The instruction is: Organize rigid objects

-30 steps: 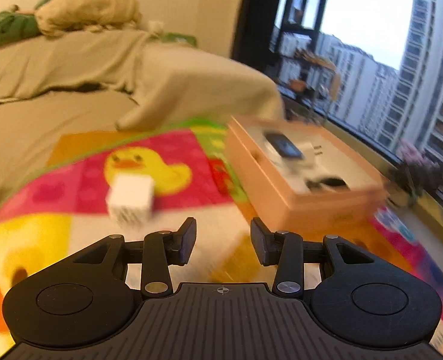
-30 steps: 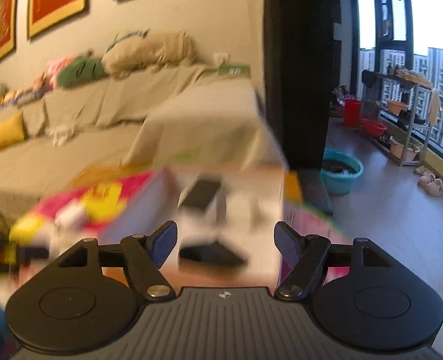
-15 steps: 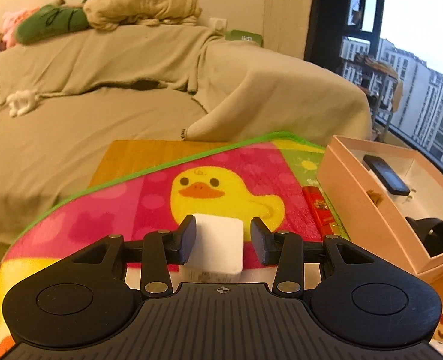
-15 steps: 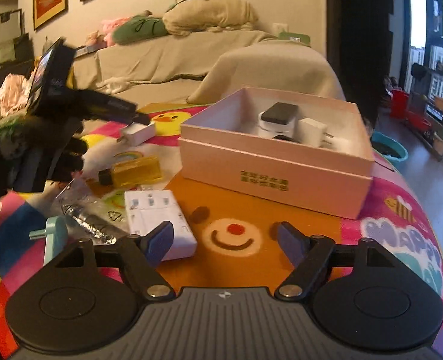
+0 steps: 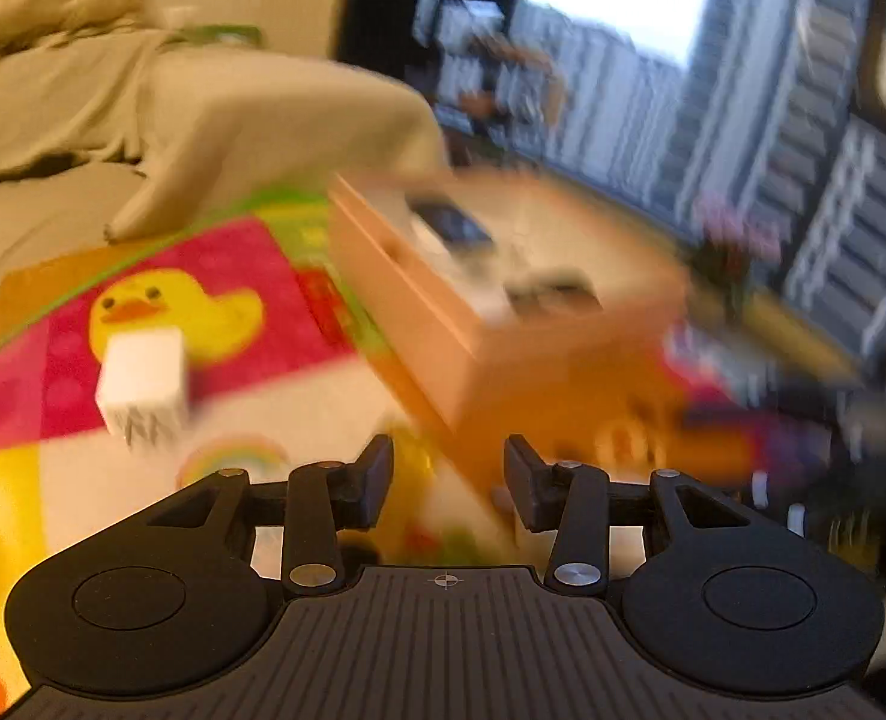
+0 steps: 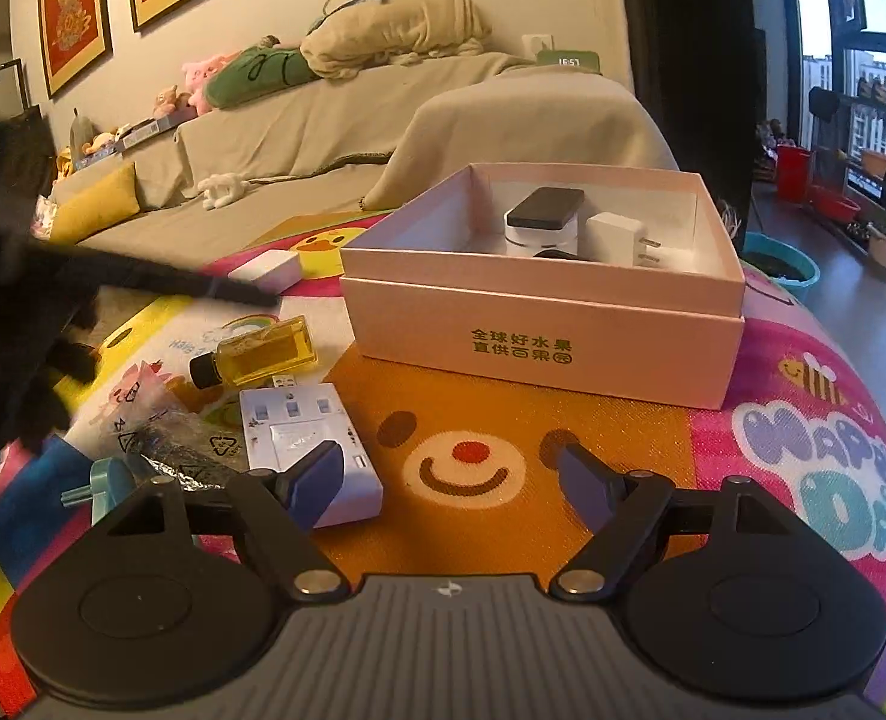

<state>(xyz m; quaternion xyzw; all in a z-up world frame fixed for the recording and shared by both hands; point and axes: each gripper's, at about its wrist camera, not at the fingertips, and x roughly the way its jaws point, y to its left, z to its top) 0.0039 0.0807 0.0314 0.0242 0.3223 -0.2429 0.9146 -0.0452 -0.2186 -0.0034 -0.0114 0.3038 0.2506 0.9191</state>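
Observation:
An open pink box (image 6: 539, 324) stands on the colourful mat; it holds a white device with a black top (image 6: 542, 219) and a white plug adapter (image 6: 614, 237). The box (image 5: 443, 324) is blurred in the left wrist view. A white charger block (image 5: 143, 387) lies on the mat by the yellow duck, left of my open, empty left gripper (image 5: 448, 474). My right gripper (image 6: 452, 483) is open and empty, above the mat in front of the box. A white power strip (image 6: 308, 450) lies by its left finger; a yellow oil bottle (image 6: 260, 354) lies beyond.
A crinkled clear wrapper (image 6: 167, 426) and a light blue part (image 6: 104, 483) lie at the mat's left. The left gripper's arm (image 6: 143, 279) reaches across over the mat. A covered beige sofa (image 6: 335, 132) stands behind. A teal basin (image 6: 782, 261) is on the floor, right.
My left gripper has drawn back and swung right: the white charger that was between its fingers now lies apart to the left. The right gripper has barely moved.

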